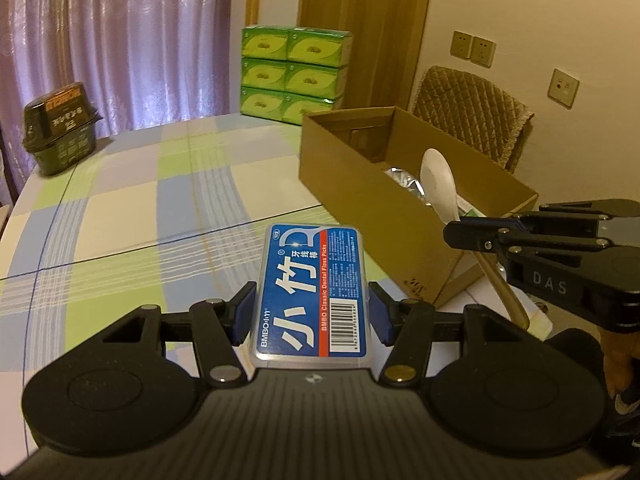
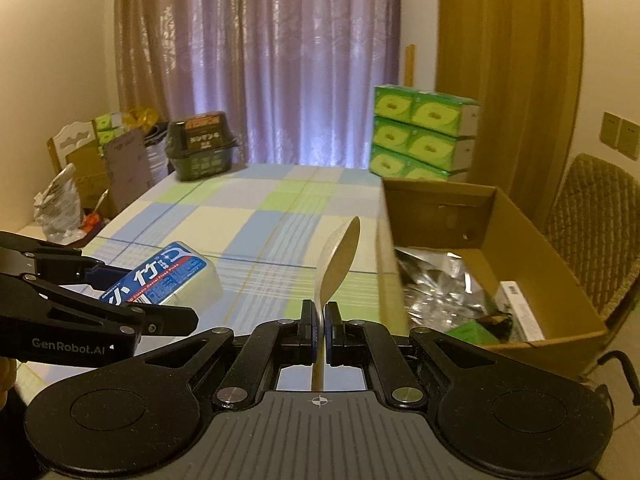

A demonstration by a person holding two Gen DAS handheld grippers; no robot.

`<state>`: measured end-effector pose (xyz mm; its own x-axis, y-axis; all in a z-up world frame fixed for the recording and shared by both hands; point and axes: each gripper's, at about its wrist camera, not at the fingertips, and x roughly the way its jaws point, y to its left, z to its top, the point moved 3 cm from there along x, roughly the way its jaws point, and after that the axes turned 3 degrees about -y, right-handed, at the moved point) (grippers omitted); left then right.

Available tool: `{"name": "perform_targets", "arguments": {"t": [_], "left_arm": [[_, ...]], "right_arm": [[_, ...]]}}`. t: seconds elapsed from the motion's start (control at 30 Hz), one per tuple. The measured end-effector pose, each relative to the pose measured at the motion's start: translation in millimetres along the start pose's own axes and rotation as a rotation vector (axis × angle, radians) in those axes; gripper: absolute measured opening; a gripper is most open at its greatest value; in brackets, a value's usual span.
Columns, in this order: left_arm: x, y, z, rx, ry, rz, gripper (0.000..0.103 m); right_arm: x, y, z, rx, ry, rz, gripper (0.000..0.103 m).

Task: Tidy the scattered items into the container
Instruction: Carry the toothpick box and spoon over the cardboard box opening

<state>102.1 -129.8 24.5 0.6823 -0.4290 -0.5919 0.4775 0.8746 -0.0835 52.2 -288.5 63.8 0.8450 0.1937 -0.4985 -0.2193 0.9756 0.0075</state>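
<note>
Left wrist view: cardboard box (image 1: 360, 200) beyond floss-pick case (image 1: 310, 292), spoon (image 1: 440, 184).

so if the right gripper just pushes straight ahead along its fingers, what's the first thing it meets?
Probably nothing soon. The right gripper, shut on the spoon, points across bare tablecloth toward the curtain. The cardboard box sits just right of that line; its near corner might clip, though depth is unclear.
</note>
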Motion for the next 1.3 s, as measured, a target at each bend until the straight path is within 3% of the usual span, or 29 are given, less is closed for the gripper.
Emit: {"name": "perform_targets", "arguments": {"t": [0.8, 1.3], "left_arm": [[29.5, -78.1, 41.8, 0.049, -0.013, -0.101, 0.052], [50.6, -102.1, 53.0, 0.071, -0.004, -0.13, 0.052]], "right_arm": [[-27.3, -71.4, 8.3, 0.063, -0.043, -0.099, 0.006], [-26.3, -106.2, 17.4, 0.054, -0.057, -0.132, 0.006]]}}
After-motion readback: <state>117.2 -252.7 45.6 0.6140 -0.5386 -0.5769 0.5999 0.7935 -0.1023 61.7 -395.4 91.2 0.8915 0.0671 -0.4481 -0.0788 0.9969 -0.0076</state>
